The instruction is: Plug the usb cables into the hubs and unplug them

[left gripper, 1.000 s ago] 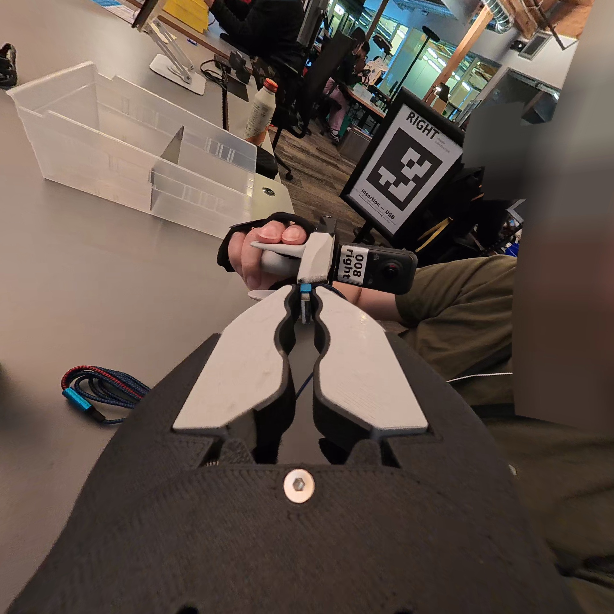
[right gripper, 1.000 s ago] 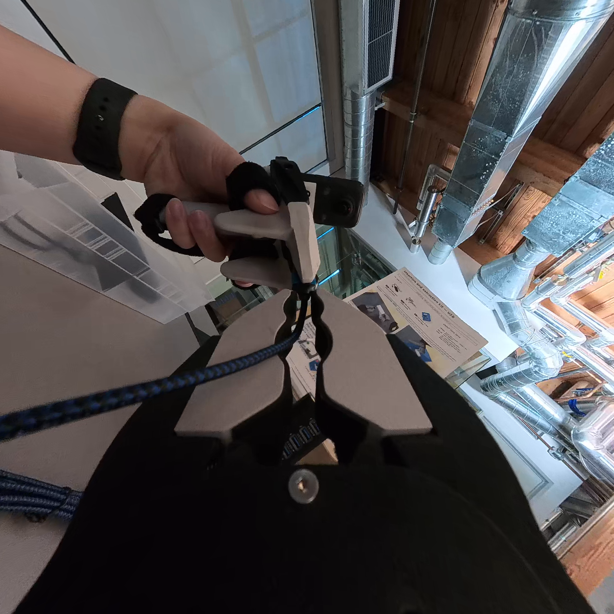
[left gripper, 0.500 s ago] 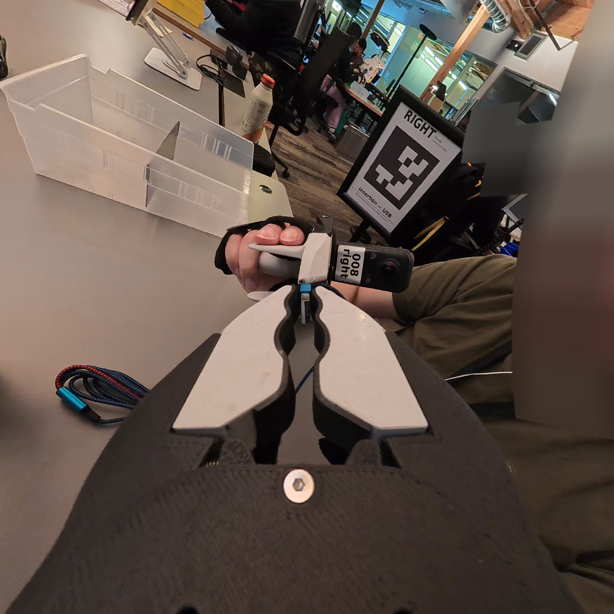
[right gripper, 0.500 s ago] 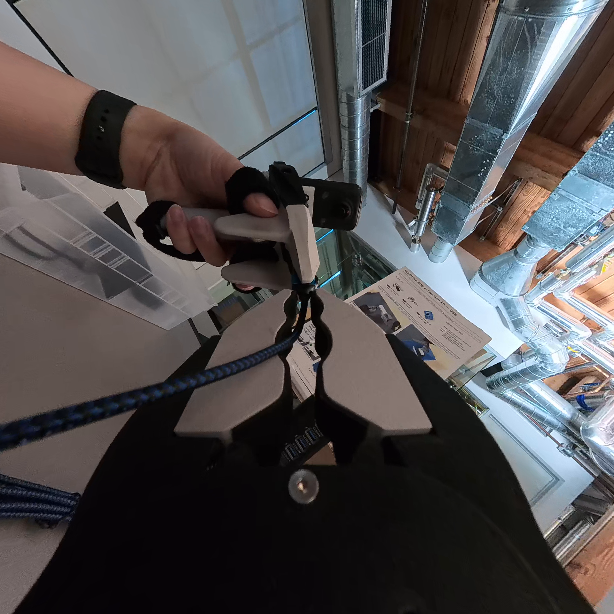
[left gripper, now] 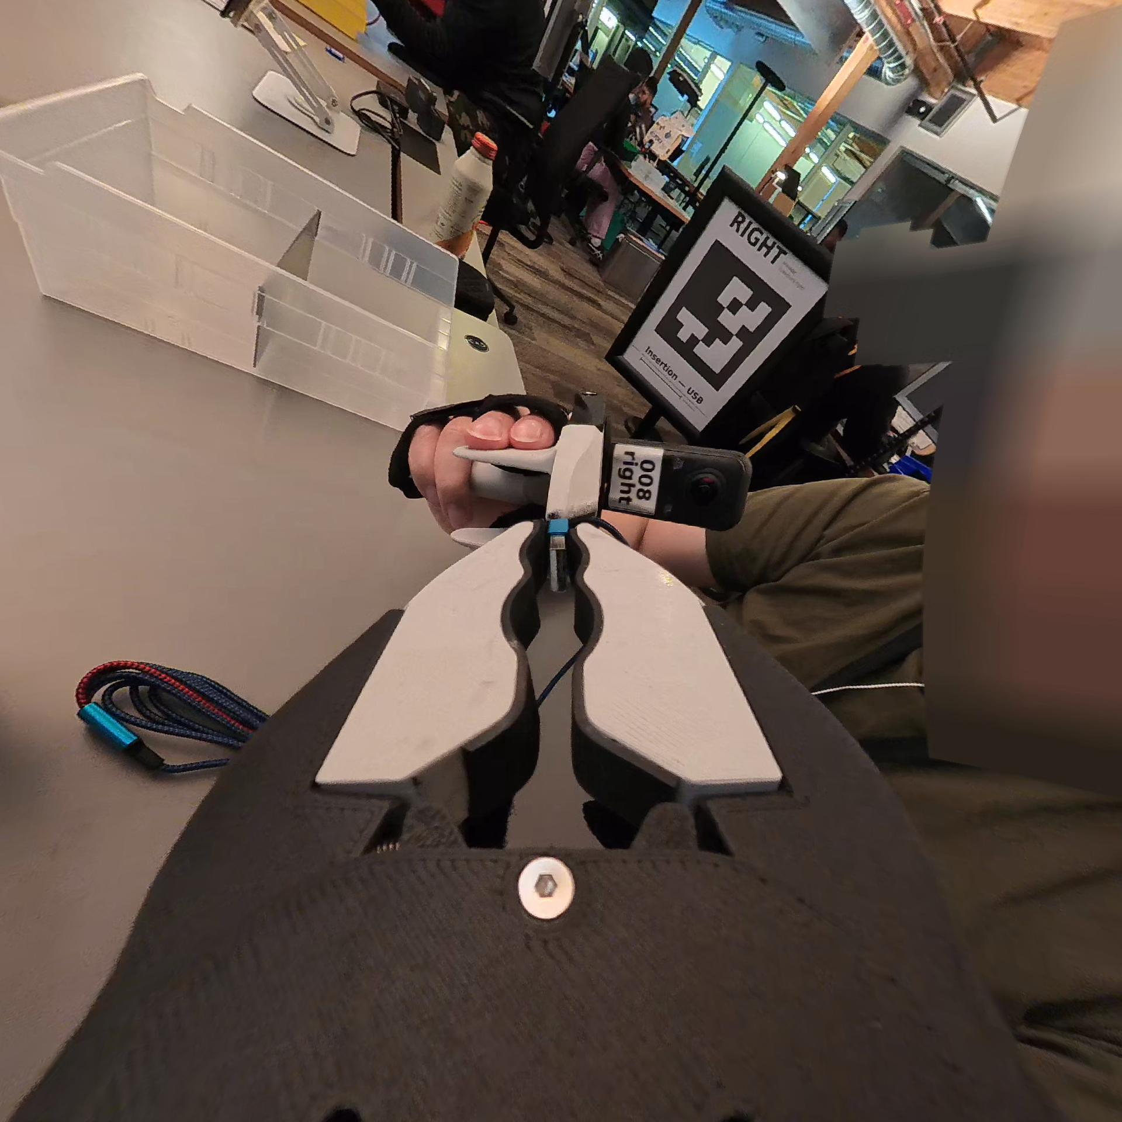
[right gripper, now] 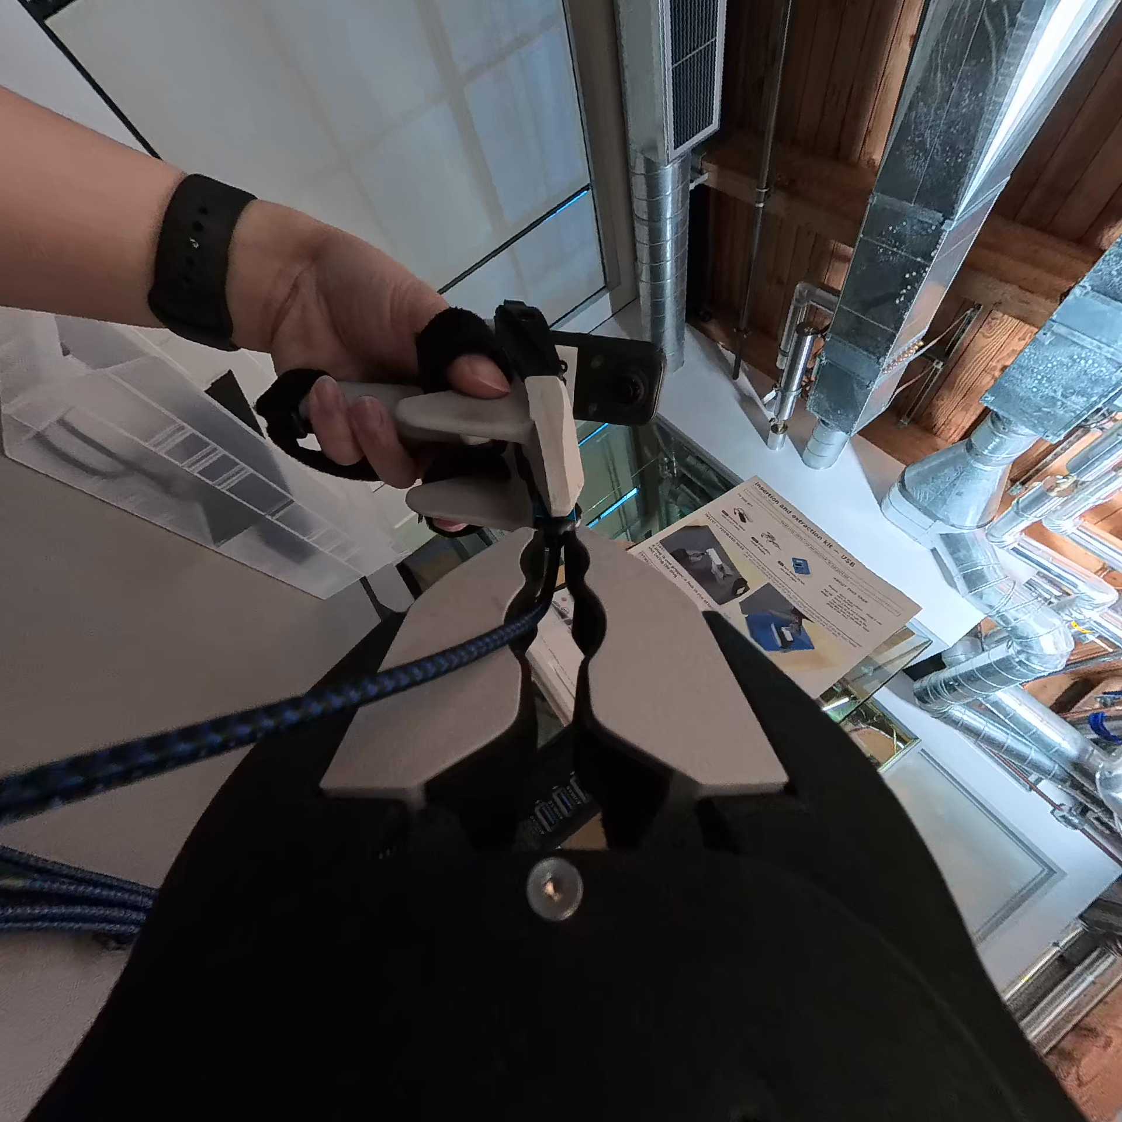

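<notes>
Both grippers, left [left gripper: 557, 546] and right [right gripper: 561, 540], seem to pinch one plug [left gripper: 557, 549]. A crooked pull could bend it or make it slip.

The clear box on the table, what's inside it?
The clear box shows only a divider wall between its compartments; nothing shows inside them. Its frosted near wall hides the bottom, so small things cannot be ruled out.

Wrist cameras close behind claws, facing each other

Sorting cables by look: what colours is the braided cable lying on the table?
Dark blue with red braid, bright blue connector; left wrist view.
</notes>
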`<state>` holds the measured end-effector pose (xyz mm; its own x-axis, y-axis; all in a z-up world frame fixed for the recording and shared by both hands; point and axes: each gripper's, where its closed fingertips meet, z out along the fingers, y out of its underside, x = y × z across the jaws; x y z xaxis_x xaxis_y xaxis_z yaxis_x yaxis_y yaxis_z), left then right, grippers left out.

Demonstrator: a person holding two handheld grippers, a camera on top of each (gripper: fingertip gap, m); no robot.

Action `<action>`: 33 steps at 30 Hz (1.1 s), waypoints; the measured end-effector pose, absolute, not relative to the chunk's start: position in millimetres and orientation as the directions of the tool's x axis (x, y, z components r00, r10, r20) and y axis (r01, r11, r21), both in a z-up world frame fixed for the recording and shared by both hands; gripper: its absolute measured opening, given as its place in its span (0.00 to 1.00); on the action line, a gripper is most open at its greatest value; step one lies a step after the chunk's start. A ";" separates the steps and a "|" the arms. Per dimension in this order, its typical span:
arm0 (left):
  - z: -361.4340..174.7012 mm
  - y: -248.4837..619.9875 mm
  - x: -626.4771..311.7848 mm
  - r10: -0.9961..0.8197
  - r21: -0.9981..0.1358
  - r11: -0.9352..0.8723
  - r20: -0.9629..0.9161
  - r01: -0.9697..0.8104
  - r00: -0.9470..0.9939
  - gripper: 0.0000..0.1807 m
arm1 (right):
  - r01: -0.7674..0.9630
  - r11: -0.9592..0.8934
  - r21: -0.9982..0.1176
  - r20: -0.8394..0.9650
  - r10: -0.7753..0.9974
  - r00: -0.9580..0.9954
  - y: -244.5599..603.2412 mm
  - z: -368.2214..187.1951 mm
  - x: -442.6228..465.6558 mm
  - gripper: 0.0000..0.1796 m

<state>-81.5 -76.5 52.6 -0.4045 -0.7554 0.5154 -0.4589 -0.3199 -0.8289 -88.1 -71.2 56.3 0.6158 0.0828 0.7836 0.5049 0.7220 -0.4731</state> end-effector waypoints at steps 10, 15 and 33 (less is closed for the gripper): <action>71.1 -61.1 -85.9 -0.791 -0.875 -0.337 0.464 -0.348 -0.399 0.12 | 0.474 0.708 -0.523 0.757 0.130 0.641 -68.4 55.2 -85.3 0.03; 89.5 -13.7 -89.8 -0.892 -0.915 -0.377 0.401 -0.147 -0.208 0.14 | 0.458 0.683 -0.569 0.715 0.135 0.686 -62.7 58.4 -71.5 0.03; 22.0 45.7 -64.5 -0.979 -0.987 -0.083 0.107 0.139 0.175 0.11 | 0.275 0.595 -0.755 0.419 0.117 0.900 -63.5 94.7 34.3 0.03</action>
